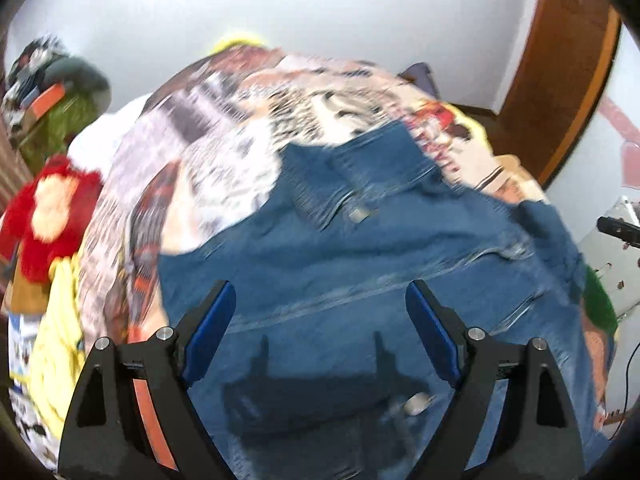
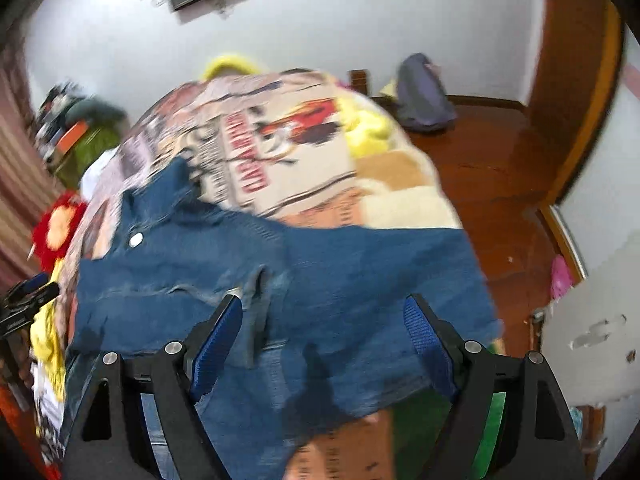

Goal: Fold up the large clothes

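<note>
A blue denim garment (image 1: 360,248) lies spread on a bed covered with a printed blanket (image 1: 224,128). It also shows in the right wrist view (image 2: 320,272), with a metal button (image 2: 136,239) near its far left. My left gripper (image 1: 320,300) is open and empty just above the denim, casting a shadow on it. My right gripper (image 2: 323,312) is open and empty above the denim near the bed's right edge. Both views are motion-blurred.
A red plush toy (image 1: 52,216) lies at the bed's left. A yellow pillow (image 2: 368,128) sits on the blanket (image 2: 280,148). A wooden floor (image 2: 492,168) with a grey bag (image 2: 424,96) is on the right. A wooden door frame (image 1: 560,60) stands at the back right.
</note>
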